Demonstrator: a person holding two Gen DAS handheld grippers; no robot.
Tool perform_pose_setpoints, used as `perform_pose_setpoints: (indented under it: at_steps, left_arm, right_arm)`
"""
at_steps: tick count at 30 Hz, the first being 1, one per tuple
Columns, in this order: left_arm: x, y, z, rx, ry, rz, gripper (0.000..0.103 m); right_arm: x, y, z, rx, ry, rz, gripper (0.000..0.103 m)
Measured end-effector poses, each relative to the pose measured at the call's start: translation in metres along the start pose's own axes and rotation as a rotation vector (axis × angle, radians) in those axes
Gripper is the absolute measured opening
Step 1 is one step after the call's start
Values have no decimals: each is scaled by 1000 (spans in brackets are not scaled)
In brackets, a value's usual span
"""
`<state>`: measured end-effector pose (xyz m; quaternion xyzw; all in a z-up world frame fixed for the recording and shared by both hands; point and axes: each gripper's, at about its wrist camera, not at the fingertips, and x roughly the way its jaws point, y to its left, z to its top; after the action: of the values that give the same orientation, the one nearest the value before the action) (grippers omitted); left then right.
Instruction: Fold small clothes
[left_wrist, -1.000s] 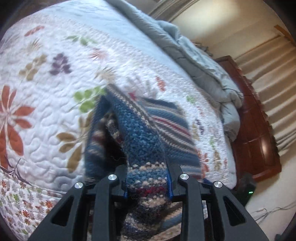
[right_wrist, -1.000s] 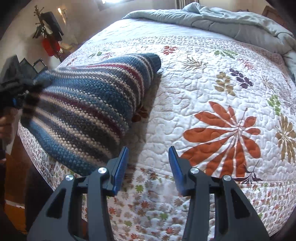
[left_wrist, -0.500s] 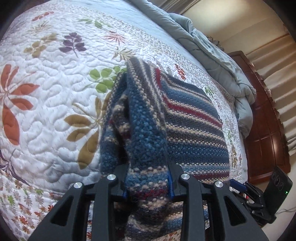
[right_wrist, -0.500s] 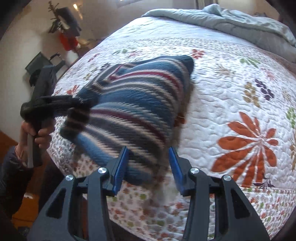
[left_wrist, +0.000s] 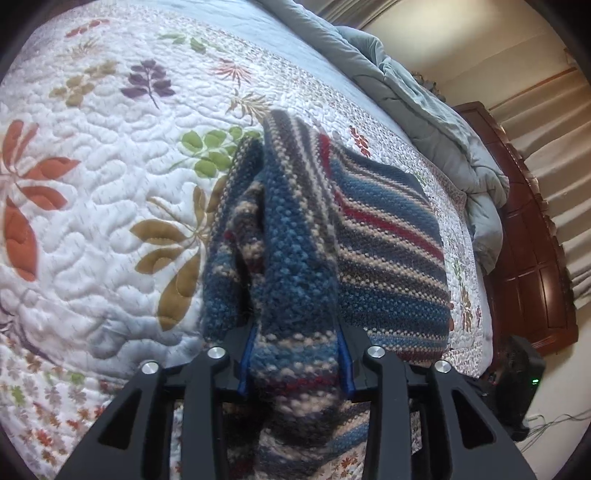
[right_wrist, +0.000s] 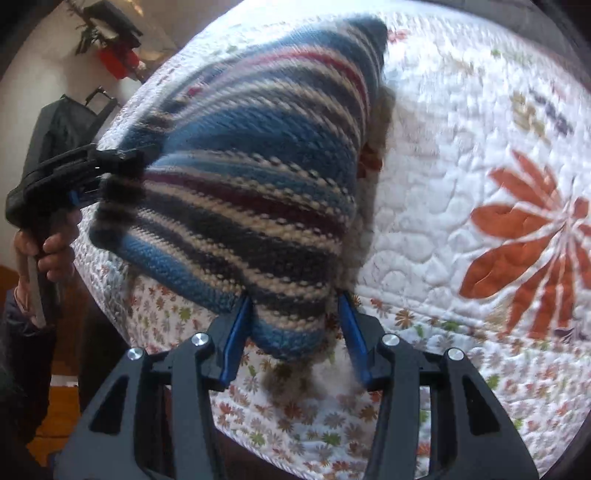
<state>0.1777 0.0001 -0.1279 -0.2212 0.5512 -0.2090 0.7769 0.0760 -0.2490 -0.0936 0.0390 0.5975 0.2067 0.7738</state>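
Note:
A striped knit garment (left_wrist: 373, 240) in blue, grey, cream and red hangs lifted over the floral quilt (left_wrist: 92, 184). My left gripper (left_wrist: 295, 354) is shut on a bunched corner of it. In the right wrist view the garment (right_wrist: 258, 177) stretches from the left gripper (right_wrist: 81, 173), held at the far left, down to my right gripper (right_wrist: 295, 332). The right gripper's jaws stand open on either side of the garment's lower corner, which sits between the blue pads (right_wrist: 236, 332) without being pinched.
The quilt (right_wrist: 480, 166) covers a bed. A grey-blue duvet (left_wrist: 424, 110) lies bunched at the far side. A dark wooden footboard (left_wrist: 532, 266) stands at the right. A black bag (right_wrist: 66, 122) and a red object (right_wrist: 118, 59) are beyond the bed's corner.
My right gripper has moved left and forward until the garment's lower corner sits between its open jaws. The left gripper has kept its hold and lifted the garment, spreading it.

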Motion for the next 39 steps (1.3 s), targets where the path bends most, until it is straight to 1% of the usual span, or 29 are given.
perform_pose_setpoints:
  at_steps: [2,4,7,8,10,12,13,15,16,17,19,21,23,25,27,28,30,31,32,33,34,35,36,37,38,39]
  left_arm:
    - [-11,-4,3,4,-7,-9,39]
    - [-22,-8,9,5,-24,-13,40]
    - [-33,-9,31,7,-62,-5,40]
    - [-33,-10,42,5,-64,-16,41]
    - [-24,-12,64,-9,-44,-28,43]
    - [-8,-15,83,-25,-17,1,43]
    - [-1,-16,90,-23,-5,15,43]
    - [13,-21,100,-14,15,45,44]
    - [19,-24,104,-9,28,55,48]
    - [25,-25,107,-7,40,66,49]
    - [33,-27,109,5,62,77,49]
    - [40,-26,110,21,89,98,49]
    - [43,-17,109,-25,120,111,49]
    - [37,-7,107,-68,109,86,49]
    - [29,-7,105,-52,84,77,52]
    - [25,-10,104,-28,76,69,55]
    - [28,-16,104,-6,91,60,55]
    - [33,-20,104,11,100,73,55]
    - [37,-23,104,21,103,85,53]
    - [43,-25,105,30,110,97,49]
    - [46,-25,105,27,110,110,34]
    - [48,-23,106,8,109,115,25]
    - [47,-19,107,-20,101,102,21]
    - [43,-16,107,-39,95,96,19]
    - [39,-14,107,-48,83,99,18]
    - [29,-13,107,-38,52,121,17]
  right_arm:
    - [-15,1,3,-16,-14,-5,49]
    - [-29,-1,14,-28,-35,-36,50]
    - [-45,-9,32,-24,-58,-50,53]
    - [-47,-11,40,-25,-62,-57,53]
    - [-48,-17,63,-23,-74,-71,55]
    - [-43,-24,84,4,-66,-58,55]
    - [-38,-32,100,27,-54,-34,55]
    - [-32,-40,122,56,-44,-21,55]
    - [-26,-43,135,61,-34,-18,55]
    - [-20,-45,144,70,-28,-15,55]
    - [-6,-47,160,87,-10,-10,55]
    - [5,-47,166,93,-2,6,55]
    - [11,-46,169,103,-1,23,55]
    - [13,-44,169,97,-12,25,56]
    - [12,-41,168,75,-24,6,57]
    - [13,-40,168,68,-26,1,57]
    - [14,-39,169,70,-26,1,57]
    - [15,-39,170,74,-26,2,58]
    - [15,-39,171,80,-26,2,58]
    - [16,-39,171,82,-27,1,58]
    - [15,-38,171,81,-28,-4,58]
    - [14,-37,170,77,-32,-8,58]
    - [13,-36,170,73,-34,-10,58]
    - [12,-36,170,70,-34,-11,58]
    - [10,-35,169,67,-35,-10,58]
    - [9,-34,169,61,-38,-5,58]
